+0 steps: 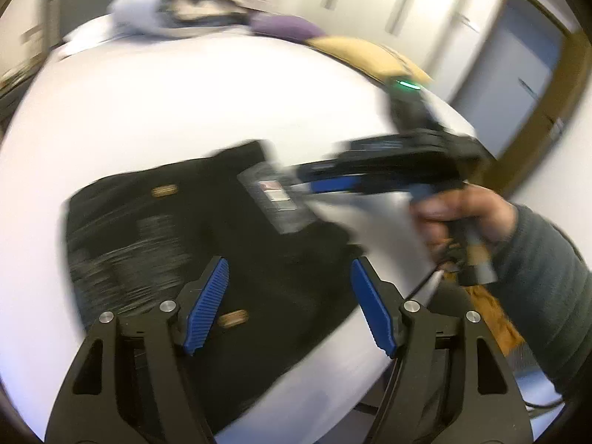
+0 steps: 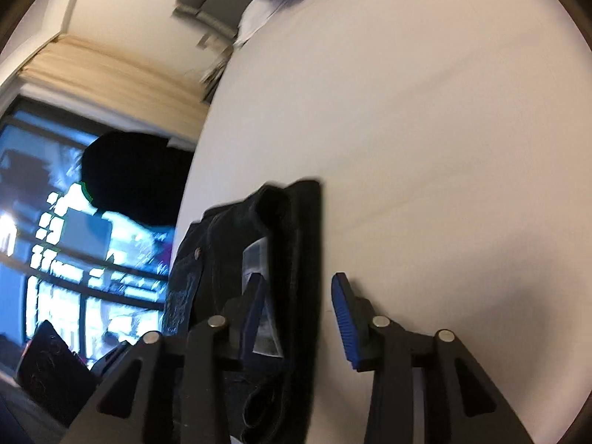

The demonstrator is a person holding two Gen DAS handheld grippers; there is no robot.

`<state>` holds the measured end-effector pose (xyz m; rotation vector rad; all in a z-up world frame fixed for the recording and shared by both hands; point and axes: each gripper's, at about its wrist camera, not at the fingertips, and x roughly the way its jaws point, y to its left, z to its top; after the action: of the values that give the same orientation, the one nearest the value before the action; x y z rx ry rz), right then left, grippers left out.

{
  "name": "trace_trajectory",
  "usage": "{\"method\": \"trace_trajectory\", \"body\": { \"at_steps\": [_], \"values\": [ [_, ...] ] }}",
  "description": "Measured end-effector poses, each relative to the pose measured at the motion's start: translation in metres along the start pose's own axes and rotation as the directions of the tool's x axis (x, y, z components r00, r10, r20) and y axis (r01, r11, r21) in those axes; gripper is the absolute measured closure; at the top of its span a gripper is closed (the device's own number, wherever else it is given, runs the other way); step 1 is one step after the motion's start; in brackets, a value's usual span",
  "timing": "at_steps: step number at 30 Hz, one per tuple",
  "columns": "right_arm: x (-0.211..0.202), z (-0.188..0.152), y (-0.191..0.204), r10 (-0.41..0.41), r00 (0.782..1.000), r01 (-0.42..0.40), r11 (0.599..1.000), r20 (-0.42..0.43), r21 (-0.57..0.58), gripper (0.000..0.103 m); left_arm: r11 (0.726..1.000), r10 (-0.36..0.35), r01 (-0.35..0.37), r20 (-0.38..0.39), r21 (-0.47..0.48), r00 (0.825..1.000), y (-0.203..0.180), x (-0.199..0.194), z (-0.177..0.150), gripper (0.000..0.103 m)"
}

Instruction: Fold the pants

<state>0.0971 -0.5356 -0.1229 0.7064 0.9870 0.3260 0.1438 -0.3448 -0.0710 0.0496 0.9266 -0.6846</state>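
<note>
Black pants (image 1: 207,229) lie folded in a compact stack on the white bed (image 1: 185,103), with a paper tag (image 1: 277,199) near the right edge. My left gripper (image 1: 288,303) is open above the near edge of the stack, holding nothing. My right gripper (image 1: 296,185) reaches in from the right, close to the tag; the view is blurred. In the right wrist view the right gripper (image 2: 299,314) is open, straddling the pants' edge (image 2: 296,259) with the tag (image 2: 255,259) beside its left finger. The pants hang over the bed's edge there.
Pillows and a crumpled white and grey cover (image 1: 185,3) lie at the bed's head, with purple (image 1: 285,26) and yellow (image 1: 362,51) cloths beside them. A window (image 2: 74,240) and beige curtain (image 2: 111,70) lie off the bed's side. A door (image 1: 518,74) stands at the right.
</note>
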Motion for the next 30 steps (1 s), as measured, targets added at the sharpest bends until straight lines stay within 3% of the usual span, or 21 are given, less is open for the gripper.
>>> {"method": "trace_trajectory", "body": {
  "at_steps": [3,5,9,11,13,14,16,18,19,20,22,24,28,30],
  "values": [
    [-0.013,-0.006,0.03,0.106,0.994,-0.104,0.993,0.023,-0.063,0.062,0.996,0.038,-0.037,0.021,-0.086,0.999,0.042,-0.015,-0.011,0.035],
    [-0.004,-0.014,0.057,0.168,0.986,-0.17,0.978,-0.021,-0.12,0.062,0.987,0.068,-0.064,0.022,-0.147,0.997,0.064,-0.019,-0.014,0.035],
    [0.023,-0.017,0.07,0.185,0.98,-0.194,0.973,-0.079,-0.127,0.062,0.984,0.066,-0.056,0.052,-0.167,0.997,0.085,-0.026,-0.016,0.035],
    [0.036,-0.009,0.064,0.219,0.972,-0.226,0.97,-0.086,-0.087,0.073,0.987,0.052,-0.04,0.076,-0.158,0.996,0.095,-0.027,-0.006,0.036],
    [0.045,-0.003,0.051,0.229,0.968,-0.235,0.97,-0.1,-0.056,0.084,0.982,-0.017,0.033,0.086,-0.187,0.996,0.114,-0.019,0.009,0.041],
    [0.051,0.001,0.048,0.229,0.967,-0.235,0.971,-0.11,-0.045,0.085,0.971,-0.078,0.095,0.085,-0.219,0.993,0.124,-0.014,0.015,0.057],
    [0.059,0.006,0.043,0.227,0.966,-0.233,0.972,-0.126,-0.031,0.086,0.943,-0.19,0.205,0.082,-0.262,0.978,0.141,0.0,0.027,0.073],
    [0.067,0.01,0.033,0.211,0.967,-0.214,0.977,-0.145,-0.011,0.086,0.919,-0.262,0.274,0.08,-0.285,0.962,0.161,0.013,0.037,0.074],
    [0.073,0.01,0.027,0.184,0.971,-0.185,0.983,-0.156,0.004,0.087,0.905,-0.29,0.296,0.068,-0.305,0.955,0.17,0.022,0.04,0.08],
    [0.081,0.01,0.013,0.151,0.973,-0.147,0.988,-0.176,0.039,0.103,0.895,-0.296,0.296,0.051,-0.334,0.954,0.18,0.034,0.041,0.082],
    [0.087,0.009,-0.003,0.188,0.966,-0.174,0.98,-0.179,0.092,0.103,0.858,-0.357,0.332,0.009,-0.392,0.934,0.198,0.061,0.034,0.084],
    [0.087,0.008,-0.009,0.213,0.963,-0.197,0.974,-0.167,0.108,0.103,0.845,-0.375,0.337,-0.011,-0.414,0.927,0.209,0.079,0.024,0.089],
    [0.088,0.009,-0.009,0.215,0.959,-0.201,0.975,-0.184,0.091,0.103,0.803,-0.44,0.414,0.042,-0.429,0.897,0.225,0.08,0.014,0.091],
    [0.088,0.009,-0.008,0.213,0.958,-0.202,0.977,-0.193,0.076,0.103,0.802,-0.447,0.425,0.05,-0.42,0.893,0.227,0.077,0.01,0.091]
  ]
}}
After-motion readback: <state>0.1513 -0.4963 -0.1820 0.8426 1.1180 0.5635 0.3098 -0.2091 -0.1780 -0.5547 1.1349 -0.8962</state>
